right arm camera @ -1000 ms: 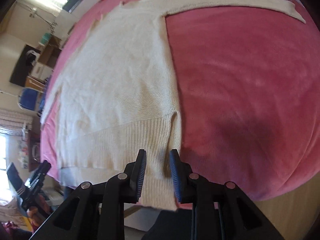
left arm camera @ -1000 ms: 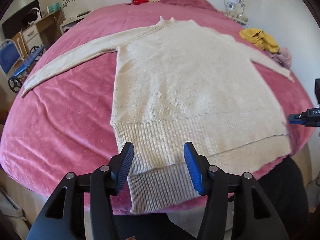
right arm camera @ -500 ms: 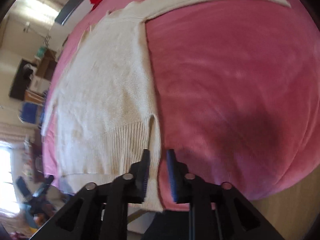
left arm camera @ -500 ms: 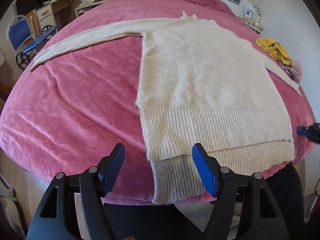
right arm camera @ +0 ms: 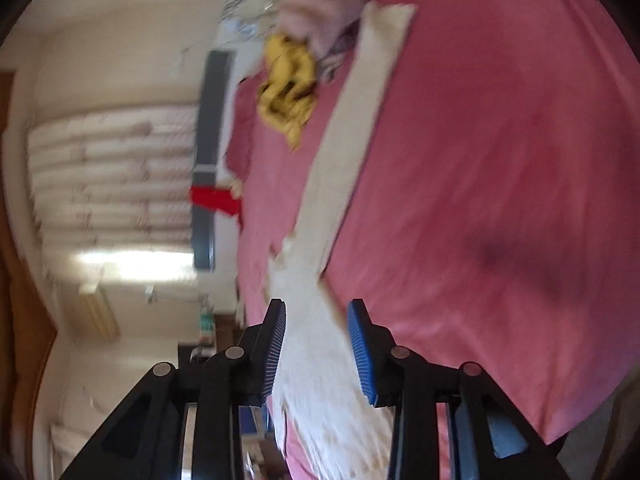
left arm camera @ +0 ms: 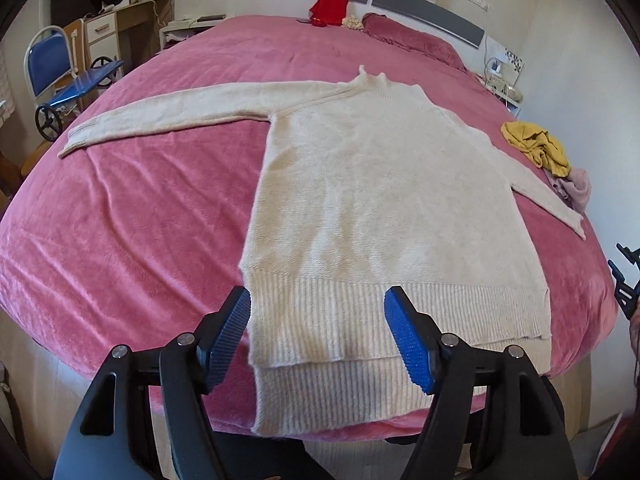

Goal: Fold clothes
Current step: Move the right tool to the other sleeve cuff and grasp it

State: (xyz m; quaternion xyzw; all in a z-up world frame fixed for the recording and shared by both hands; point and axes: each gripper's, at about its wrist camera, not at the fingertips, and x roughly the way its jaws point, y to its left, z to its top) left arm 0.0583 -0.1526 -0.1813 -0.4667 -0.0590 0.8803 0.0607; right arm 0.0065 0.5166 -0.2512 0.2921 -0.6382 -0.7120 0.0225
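Observation:
A cream knitted sweater (left arm camera: 384,208) lies flat, front up, on the pink bed (left arm camera: 140,220), both sleeves spread out sideways. My left gripper (left arm camera: 318,300) hovers open over the left part of the ribbed hem, its blue pads apart with nothing pressed between them. The right gripper's black tip (left arm camera: 624,280) shows at the bed's right edge. The right wrist view is blurred and rolled sideways. There my right gripper (right arm camera: 317,312) has its jaws opening with nothing gripped, over the sweater (right arm camera: 320,360), whose right sleeve (right arm camera: 352,128) runs away from it.
A crumpled yellow garment (left arm camera: 536,146) and a pale pink one (left arm camera: 578,188) lie by the right sleeve's cuff. A red cloth (left arm camera: 334,0) hangs on the headboard, near a pink pillow (left arm camera: 408,40). A blue chair (left arm camera: 52,64) and a desk stand left of the bed.
My left gripper opened wider and shifted a little over the hem. My right gripper swung from the hem's right corner, rolled sideways, and its jaws parted; it now looks along the right sleeve.

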